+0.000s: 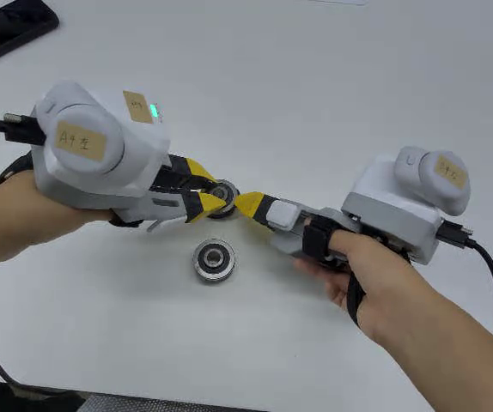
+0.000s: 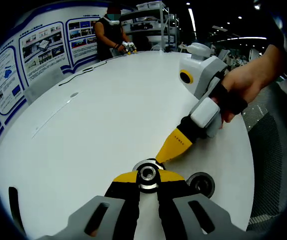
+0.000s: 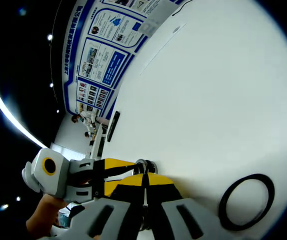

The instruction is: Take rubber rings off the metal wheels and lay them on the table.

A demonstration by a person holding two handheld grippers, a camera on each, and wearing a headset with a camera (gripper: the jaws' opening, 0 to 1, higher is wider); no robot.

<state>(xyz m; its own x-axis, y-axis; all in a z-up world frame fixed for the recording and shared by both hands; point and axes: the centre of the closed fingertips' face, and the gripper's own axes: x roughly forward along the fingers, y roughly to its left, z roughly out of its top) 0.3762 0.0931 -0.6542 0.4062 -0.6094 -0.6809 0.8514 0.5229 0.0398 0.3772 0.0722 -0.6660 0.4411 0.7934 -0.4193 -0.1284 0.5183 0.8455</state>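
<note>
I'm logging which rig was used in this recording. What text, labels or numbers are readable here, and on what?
"A9 左": handwritten tape label on the left gripper, which grips a metal wheel.
Top tape label on the same gripper: too faint to read.
Tape strip on the right gripper: writing too small to read.
Wall posters in both gripper views: blurred, unreadable.

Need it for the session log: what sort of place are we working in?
Probably a lab or demo hall: a big white table, blue information posters, and metal shelving under ceiling strip lights.
</note>
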